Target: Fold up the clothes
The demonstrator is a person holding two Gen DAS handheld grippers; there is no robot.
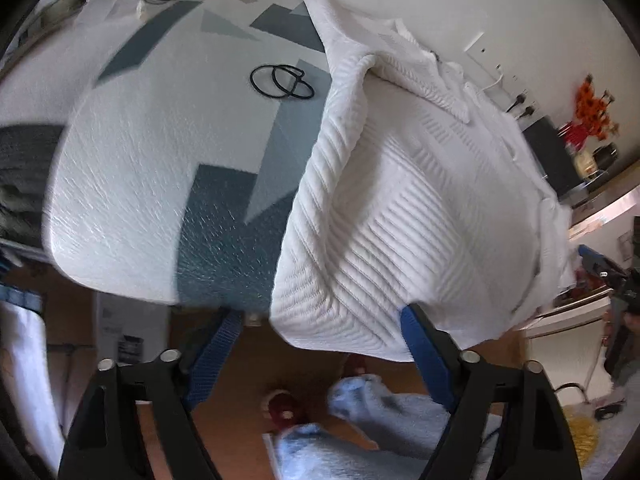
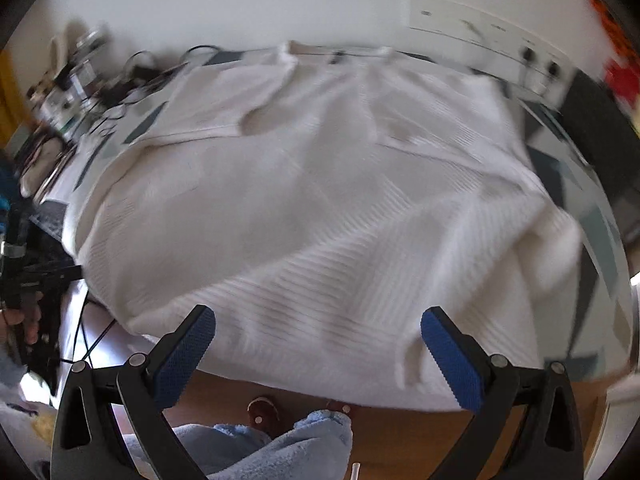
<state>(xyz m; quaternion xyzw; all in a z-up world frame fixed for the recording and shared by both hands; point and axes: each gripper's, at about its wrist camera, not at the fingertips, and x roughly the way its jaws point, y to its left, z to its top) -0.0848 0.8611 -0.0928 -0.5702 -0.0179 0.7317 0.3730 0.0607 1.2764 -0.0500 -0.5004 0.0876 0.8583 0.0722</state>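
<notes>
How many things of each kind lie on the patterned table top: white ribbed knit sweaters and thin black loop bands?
White ribbed knit sweater: 1
Thin black loop bands: 3, overlapping, count uncertain
Total: 4

wall [image 2: 280,4]: white | floor [image 1: 248,356]: brown wood | bedspread [image 1: 132,168]: white, blue-grey patches

1. A white table cover [image 1: 120,208] with grey-blue geometric patches.
2. Black looped bands [image 1: 282,82] lying on it.
3. Orange and red flowers [image 1: 592,112] by the wall.
4. Cluttered cables [image 2: 132,76] at the far edge.
</notes>
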